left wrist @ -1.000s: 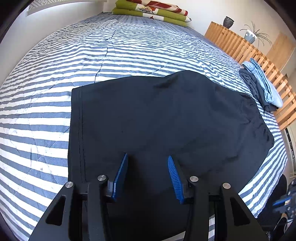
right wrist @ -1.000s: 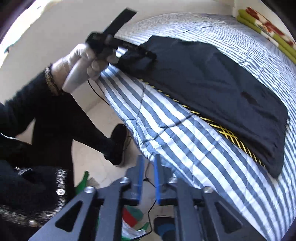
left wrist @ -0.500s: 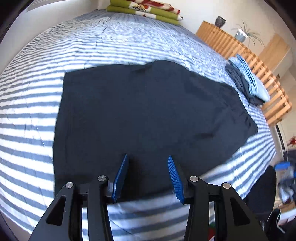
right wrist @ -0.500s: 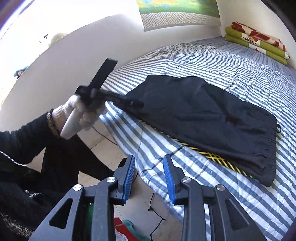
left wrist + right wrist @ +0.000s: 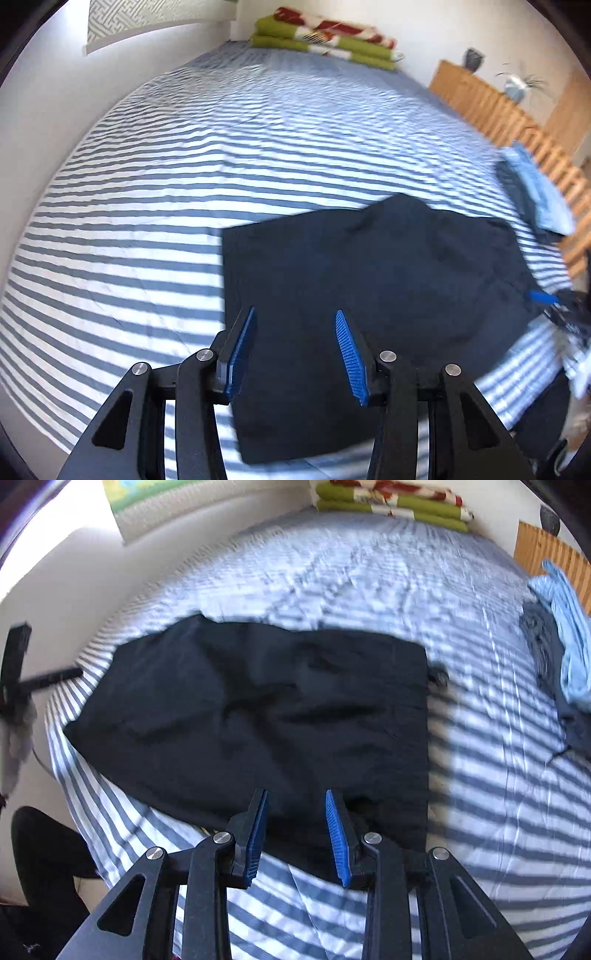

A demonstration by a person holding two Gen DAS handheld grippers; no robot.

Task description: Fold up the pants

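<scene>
Dark navy pants [image 5: 373, 280] lie spread flat on the blue-and-white striped bed [image 5: 155, 206], near its front edge. My left gripper [image 5: 295, 332] hovers open above their left end, nothing between its blue pads. In the right wrist view the same pants [image 5: 258, 716] fill the middle of the frame. My right gripper [image 5: 295, 819] is open over their near edge, holding nothing. The other tool shows at that view's far left [image 5: 18, 672], held by a gloved hand, and the right tool's blue pad appears at the left view's right edge [image 5: 543, 297].
A pile of light blue and dark clothes [image 5: 561, 646] lies at the bed's right side by a wooden slatted headboard [image 5: 517, 122]. Folded green and red bedding [image 5: 325, 40] rests at the far end. White wall runs along the left. A person's dark leg [image 5: 40, 853] stands beside the bed.
Both cameras swung: the left view turned left so the pants sit further right. The right gripper moved from beside the bed to over the pants and opened wider.
</scene>
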